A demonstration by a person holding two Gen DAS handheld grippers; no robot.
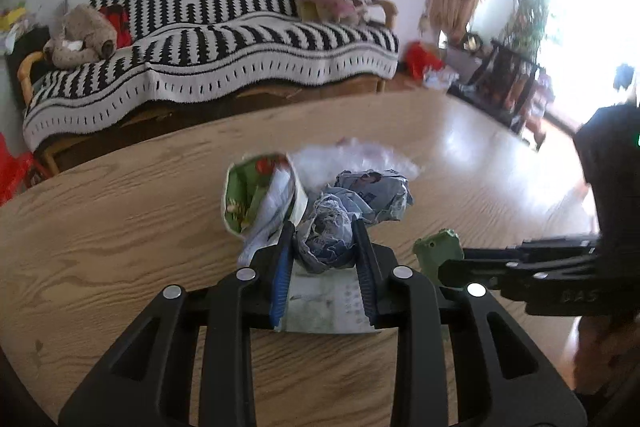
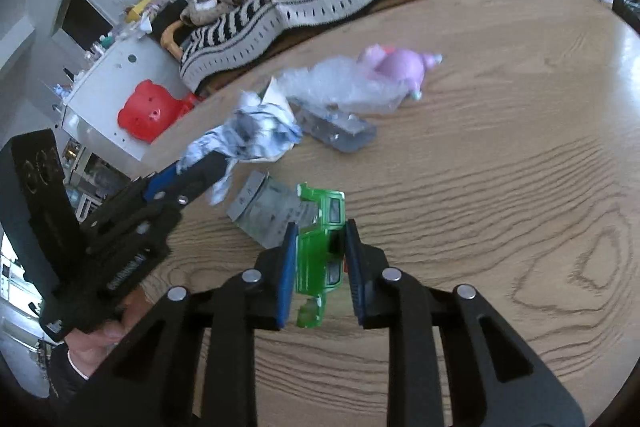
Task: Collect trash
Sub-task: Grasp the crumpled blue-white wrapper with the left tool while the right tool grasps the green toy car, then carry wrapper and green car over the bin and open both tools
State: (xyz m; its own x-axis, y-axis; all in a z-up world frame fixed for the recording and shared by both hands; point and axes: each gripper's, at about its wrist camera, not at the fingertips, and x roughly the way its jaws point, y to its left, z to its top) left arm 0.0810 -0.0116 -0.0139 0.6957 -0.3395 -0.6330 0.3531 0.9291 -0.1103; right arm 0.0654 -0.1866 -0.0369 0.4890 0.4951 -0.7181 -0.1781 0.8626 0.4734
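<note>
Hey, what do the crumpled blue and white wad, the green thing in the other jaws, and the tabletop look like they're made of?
The crumpled wad, clamped in the left gripper, looks like thin printed paper: matte, sharply creased, with torn edges. The green piece, between the jaws of the right gripper, looks like glossy hard plastic, apparently a toy truck body, with moulded windows. The table looks like wood or wood veneer with bold grain and a soft sheen.

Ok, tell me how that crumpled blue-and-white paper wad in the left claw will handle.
The crumpled blue-and-white paper wad probably weighs little and squashes under the left claw. Its loose torn edges may flop or tear when lifted.
</note>
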